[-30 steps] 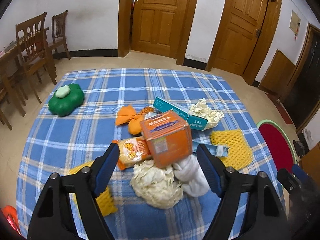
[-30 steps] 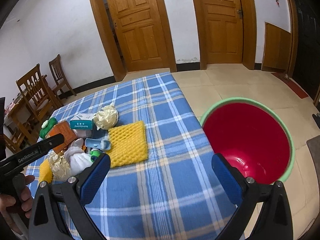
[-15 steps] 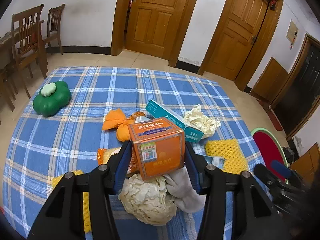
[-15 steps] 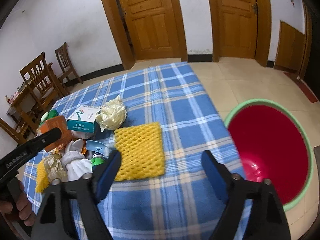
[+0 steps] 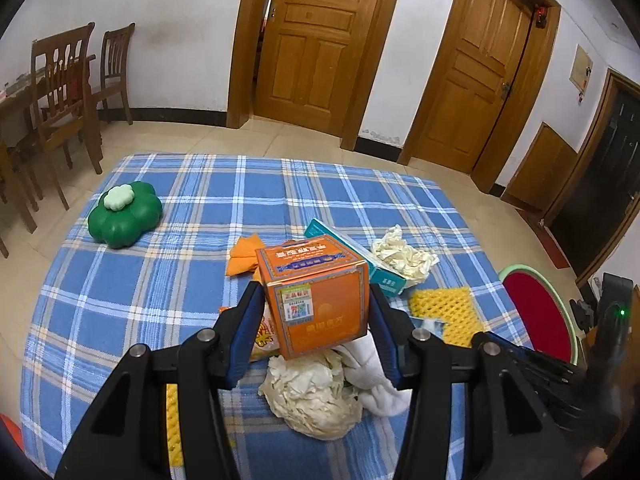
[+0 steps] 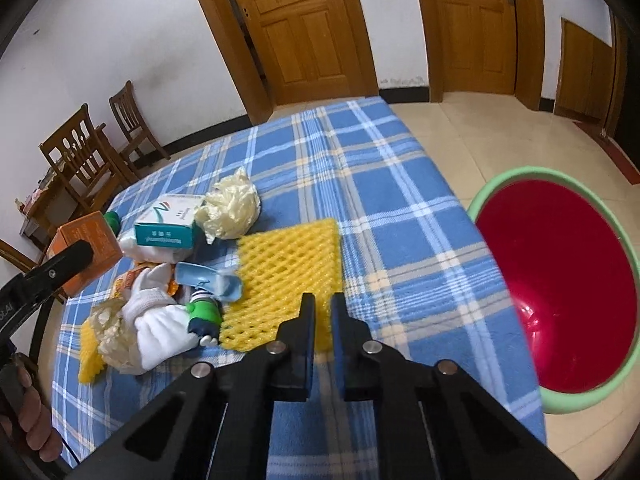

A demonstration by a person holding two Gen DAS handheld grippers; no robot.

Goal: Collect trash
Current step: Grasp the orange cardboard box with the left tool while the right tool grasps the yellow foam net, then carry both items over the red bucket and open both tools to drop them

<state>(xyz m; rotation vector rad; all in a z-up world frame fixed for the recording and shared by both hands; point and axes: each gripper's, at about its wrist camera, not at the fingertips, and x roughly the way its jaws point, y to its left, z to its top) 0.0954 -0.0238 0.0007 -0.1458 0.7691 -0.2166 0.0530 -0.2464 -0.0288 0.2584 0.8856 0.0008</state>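
Clamping the orange carton (image 5: 316,296) between the blue pads of my left hand-held gripper (image 5: 313,322), I have it lifted just above the heap of litter on the bench (image 5: 168,280), its stiff printed card square and firm under the pinch. My right hand-held gripper (image 6: 322,312) has its jaws drawn almost together at the near edge of the yellow foam net (image 6: 284,280); whether they have nipped the soft mesh I cannot tell, since the tips hide the contact. I judge this the pick-up step, with both pieces bound for the red basin (image 6: 560,292) with the green rim, on the floor beside the bench. Next I need to carry the carton over without knocking the pile, and lift the net gently, as it looks limp and springy. Around them lie crumpled cream plastic (image 5: 312,396), a white cloth (image 5: 372,380), a teal box (image 6: 168,226) and a glossy green flower-shaped toy (image 5: 124,216) on blue checked cloth.
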